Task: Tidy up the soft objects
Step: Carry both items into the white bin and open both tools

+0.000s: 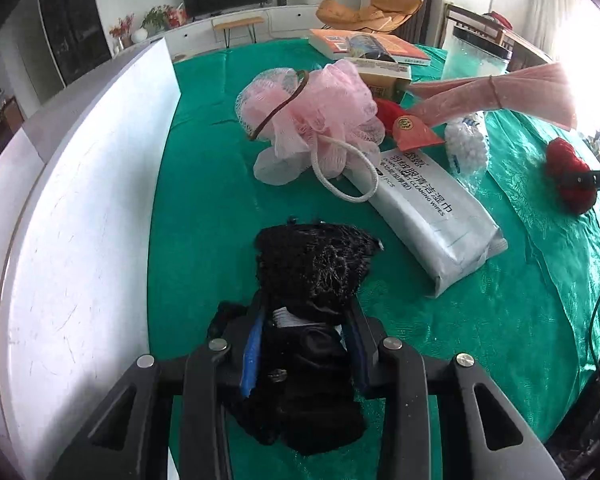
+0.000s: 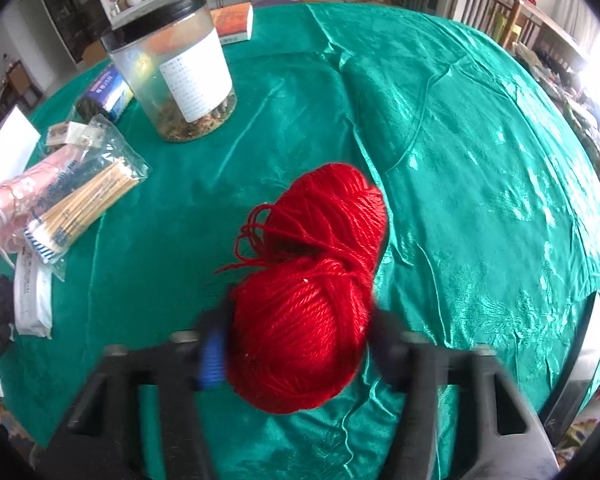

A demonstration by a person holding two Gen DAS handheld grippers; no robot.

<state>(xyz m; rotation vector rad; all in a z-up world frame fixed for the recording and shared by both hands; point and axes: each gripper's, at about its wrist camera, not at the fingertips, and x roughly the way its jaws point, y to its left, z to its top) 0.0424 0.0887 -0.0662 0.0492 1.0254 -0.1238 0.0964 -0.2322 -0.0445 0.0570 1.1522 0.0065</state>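
My left gripper [image 1: 306, 344] is pinched on a black mesh bundle [image 1: 314, 268] held just above the green tablecloth [image 1: 204, 208] beside the white box wall [image 1: 80, 208], while my right gripper [image 2: 296, 354] squeezes the near end of the red yarn skein [image 2: 312, 280] over open cloth. I judge both light, soft and compressible, best gripped mid-body. The yarn's loose strands could snag, and the scratchy netting may spring back; the pink bath pouf [image 1: 312, 120] looks equally airy.

The left gripper [image 1: 306, 344] clamps a black mesh bundle [image 1: 314, 276], while the right gripper [image 2: 296, 354] squeezes a red yarn skein [image 2: 312, 292].
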